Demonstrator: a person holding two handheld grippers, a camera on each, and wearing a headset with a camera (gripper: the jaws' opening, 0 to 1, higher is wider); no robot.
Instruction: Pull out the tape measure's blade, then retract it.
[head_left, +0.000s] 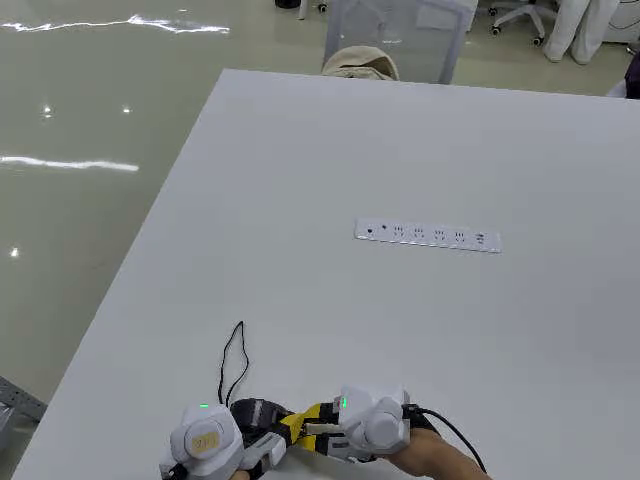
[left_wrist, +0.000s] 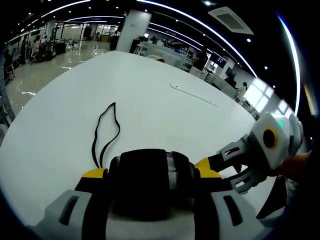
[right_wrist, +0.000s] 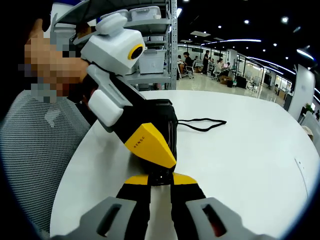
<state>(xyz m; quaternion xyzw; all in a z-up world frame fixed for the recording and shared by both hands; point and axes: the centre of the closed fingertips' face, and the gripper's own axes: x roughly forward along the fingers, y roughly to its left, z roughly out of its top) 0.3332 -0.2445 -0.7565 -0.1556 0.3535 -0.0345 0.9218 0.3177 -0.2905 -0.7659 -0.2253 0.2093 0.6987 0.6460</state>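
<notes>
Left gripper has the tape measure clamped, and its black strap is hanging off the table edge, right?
Not quite. The left gripper does clamp the tape measure, but the black strap isn't hanging off the edge. It lies looped flat on the table, well inside it, as the left gripper view shows.

Bright, even overhead lighting. Ceiling light strips (left_wrist: 200, 22) throw streaks of glare on the glossy floor (head_left: 70, 160). The white table (head_left: 400, 150) carries only faint shadows. Both gripper views bend strongly toward their edges, with the near foreground slightly soft.
</notes>
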